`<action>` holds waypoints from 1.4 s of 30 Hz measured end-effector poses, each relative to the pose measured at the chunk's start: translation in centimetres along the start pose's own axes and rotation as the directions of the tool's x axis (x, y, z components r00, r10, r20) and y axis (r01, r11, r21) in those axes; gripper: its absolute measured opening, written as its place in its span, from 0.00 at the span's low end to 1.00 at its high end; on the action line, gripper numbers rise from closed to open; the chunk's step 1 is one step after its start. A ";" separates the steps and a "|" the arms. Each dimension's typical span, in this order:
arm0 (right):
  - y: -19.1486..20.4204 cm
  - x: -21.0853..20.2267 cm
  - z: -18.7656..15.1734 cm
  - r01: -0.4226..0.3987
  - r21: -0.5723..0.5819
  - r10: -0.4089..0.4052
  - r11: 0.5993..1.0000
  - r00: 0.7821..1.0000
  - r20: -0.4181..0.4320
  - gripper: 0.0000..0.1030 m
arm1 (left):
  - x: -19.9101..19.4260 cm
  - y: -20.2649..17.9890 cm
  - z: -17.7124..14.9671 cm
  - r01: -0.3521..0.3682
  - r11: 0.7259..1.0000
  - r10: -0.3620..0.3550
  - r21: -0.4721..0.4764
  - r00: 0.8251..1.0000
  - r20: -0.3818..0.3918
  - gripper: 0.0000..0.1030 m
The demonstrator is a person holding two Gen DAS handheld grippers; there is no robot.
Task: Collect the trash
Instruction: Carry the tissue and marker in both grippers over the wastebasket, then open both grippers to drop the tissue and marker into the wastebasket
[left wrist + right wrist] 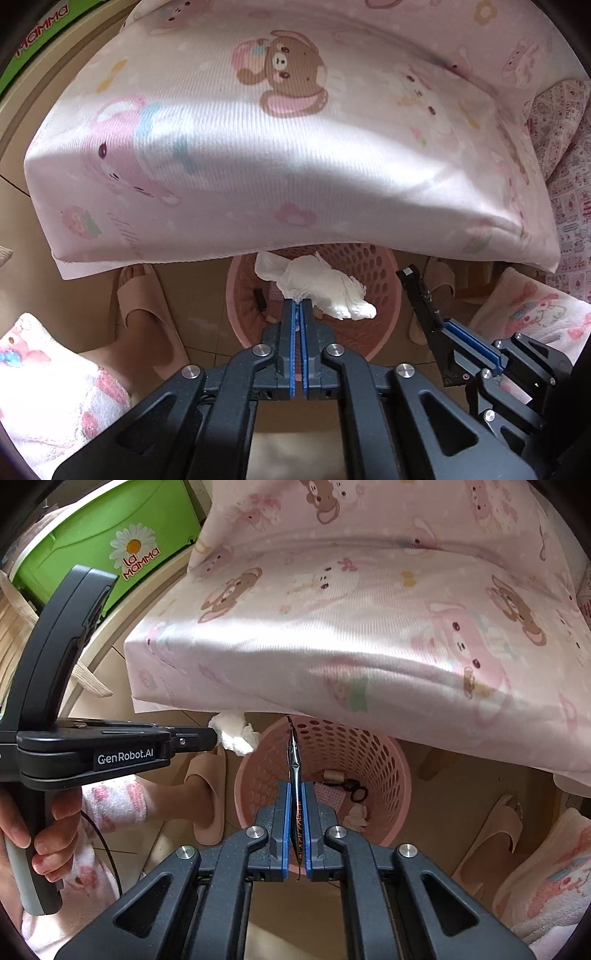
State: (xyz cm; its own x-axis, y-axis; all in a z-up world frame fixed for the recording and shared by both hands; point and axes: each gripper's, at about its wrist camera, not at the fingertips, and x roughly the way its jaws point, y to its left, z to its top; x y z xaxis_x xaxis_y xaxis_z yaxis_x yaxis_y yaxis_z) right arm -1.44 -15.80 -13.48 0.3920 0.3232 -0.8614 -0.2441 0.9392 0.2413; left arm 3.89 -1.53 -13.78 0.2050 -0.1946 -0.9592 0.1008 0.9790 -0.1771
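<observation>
My left gripper (298, 303) is shut on a crumpled white tissue (325, 288) and holds it above a pink perforated waste basket (373, 332) on the floor. In the right wrist view the left gripper (212, 738) comes in from the left with the tissue (236, 734) just left of the basket rim. My right gripper (295, 786) is shut on a thin black coffee sachet (294, 760), edge-on, above the basket (391, 775). The right gripper also shows in the left wrist view (424, 291). Small scraps (356, 814) lie in the basket.
A bed with a pink cartoon-print sheet (280, 147) overhangs the basket's far side. The person's slippered feet (144, 310) (207, 797) stand beside the basket. A green storage box (110, 542) stands at the back left. The floor is tan tile.
</observation>
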 end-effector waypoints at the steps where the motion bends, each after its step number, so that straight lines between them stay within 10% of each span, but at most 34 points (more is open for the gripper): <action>1: -0.1 0.5 -0.1 0.003 0.011 -0.003 1.000 1.000 -0.010 0.06 | 0.4 -0.1 0.1 -0.018 1.000 0.018 0.006 1.000 -0.004 0.02; 16: -2.4 10.1 -2.6 0.115 0.070 -0.099 0.991 0.975 -0.197 0.06 | 8.3 -0.4 -0.9 -0.099 0.993 0.109 0.059 0.975 -0.193 0.04; 35: -8.6 14.6 -4.3 0.076 0.447 0.027 0.891 0.975 -0.219 0.06 | 14.0 -0.3 -2.4 -0.158 0.981 0.185 0.112 0.935 -0.302 0.05; 42: -8.9 13.8 -4.0 0.070 0.474 0.026 0.878 0.981 -0.194 0.41 | 13.0 0.3 -2.2 -0.162 0.983 0.179 0.084 0.947 -0.268 0.30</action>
State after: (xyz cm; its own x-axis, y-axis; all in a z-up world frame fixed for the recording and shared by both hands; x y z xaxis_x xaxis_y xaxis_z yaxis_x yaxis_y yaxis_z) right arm 2.57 -20.18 -29.30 0.2057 0.3193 -0.9251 0.2341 0.9018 0.3633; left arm 4.47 -3.63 -26.74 -0.0490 0.0070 -0.9988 0.1476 0.9890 -0.0003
